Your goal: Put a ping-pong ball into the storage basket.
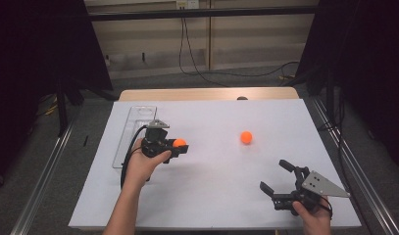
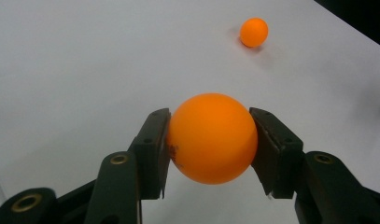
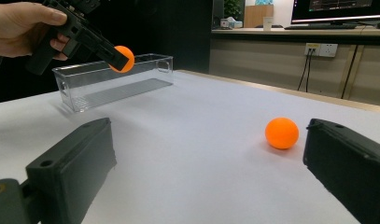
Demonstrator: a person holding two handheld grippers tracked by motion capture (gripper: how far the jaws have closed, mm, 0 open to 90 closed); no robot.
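Clamping an orange ball point(image 2: 212, 138), the left gripper point(image 1: 173, 145) hovers just beside the clear tray point(image 1: 133, 128); the right gripper point(image 1: 276, 175) (jaws apart) waits well away, second ball point(image 1: 245, 137) between.

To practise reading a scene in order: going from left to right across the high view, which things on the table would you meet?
Clear plastic tray → left claw shut on an orange ball → loose orange ball → right claw, jaws open.

Overhead view, two tool-mounted close-ups
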